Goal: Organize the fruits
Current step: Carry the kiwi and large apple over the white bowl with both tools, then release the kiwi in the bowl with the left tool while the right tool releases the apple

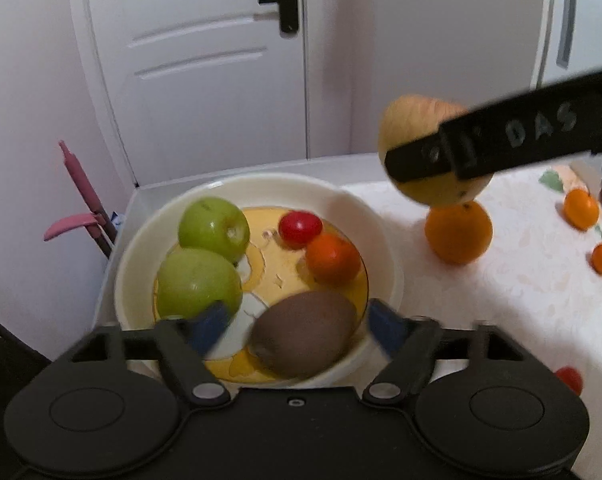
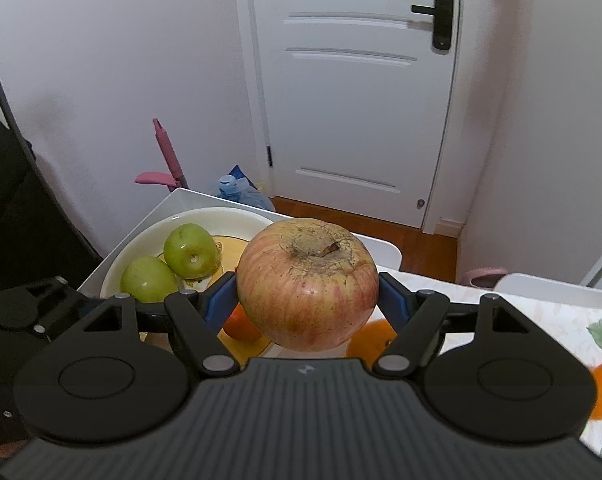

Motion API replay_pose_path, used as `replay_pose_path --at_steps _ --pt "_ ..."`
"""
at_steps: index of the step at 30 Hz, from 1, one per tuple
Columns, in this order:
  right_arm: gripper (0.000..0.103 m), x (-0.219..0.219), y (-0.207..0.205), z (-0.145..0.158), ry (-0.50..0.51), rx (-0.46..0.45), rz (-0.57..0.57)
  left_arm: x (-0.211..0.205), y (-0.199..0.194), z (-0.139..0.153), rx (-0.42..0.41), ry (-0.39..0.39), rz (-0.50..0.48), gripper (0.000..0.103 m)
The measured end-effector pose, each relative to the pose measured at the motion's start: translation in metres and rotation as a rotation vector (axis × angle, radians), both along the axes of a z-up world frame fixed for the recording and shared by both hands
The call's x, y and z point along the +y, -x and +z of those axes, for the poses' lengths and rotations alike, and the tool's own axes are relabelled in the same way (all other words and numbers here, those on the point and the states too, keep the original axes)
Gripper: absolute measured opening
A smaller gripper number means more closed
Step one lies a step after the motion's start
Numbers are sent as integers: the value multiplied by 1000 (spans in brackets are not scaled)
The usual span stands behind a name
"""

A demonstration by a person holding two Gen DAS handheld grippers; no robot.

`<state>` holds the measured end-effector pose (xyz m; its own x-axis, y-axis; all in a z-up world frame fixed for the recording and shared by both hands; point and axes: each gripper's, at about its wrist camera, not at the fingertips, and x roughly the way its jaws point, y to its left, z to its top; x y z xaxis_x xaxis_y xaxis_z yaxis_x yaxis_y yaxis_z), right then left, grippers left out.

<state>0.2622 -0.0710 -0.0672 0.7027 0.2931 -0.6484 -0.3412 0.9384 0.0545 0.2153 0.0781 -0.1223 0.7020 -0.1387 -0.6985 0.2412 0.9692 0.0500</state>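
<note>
A cream bowl (image 1: 385,248) holds two green apples (image 1: 215,228) (image 1: 197,284), a cherry tomato (image 1: 300,227), a small orange (image 1: 333,258) and a brown kiwi (image 1: 305,330). My left gripper (image 1: 297,326) is open just above the kiwi, a blue pad on each side, not touching it. My right gripper (image 2: 307,298) is shut on a large red-yellow apple (image 2: 307,282) and holds it in the air right of the bowl (image 2: 237,218); the apple also shows in the left wrist view (image 1: 411,128). An orange (image 1: 459,234) lies on the table below it.
The table has a white cloth (image 1: 501,280) with printed oranges. A cherry tomato (image 1: 569,379) lies near its right front. A pink-handled tool (image 1: 81,196) leans by the wall left of the table. A white door (image 2: 353,92) stands behind.
</note>
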Motion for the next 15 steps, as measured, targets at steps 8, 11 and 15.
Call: replay_pose_path --at_steps 8,11,15 --pt "89 5 -15 6 10 -20 90 12 8 18 -16 31 61 94" --pt "89 11 -23 5 21 -24 134 19 12 24 -22 39 93 95" --pt "89 20 -38 -2 24 -20 186 27 15 28 -27 43 136 95"
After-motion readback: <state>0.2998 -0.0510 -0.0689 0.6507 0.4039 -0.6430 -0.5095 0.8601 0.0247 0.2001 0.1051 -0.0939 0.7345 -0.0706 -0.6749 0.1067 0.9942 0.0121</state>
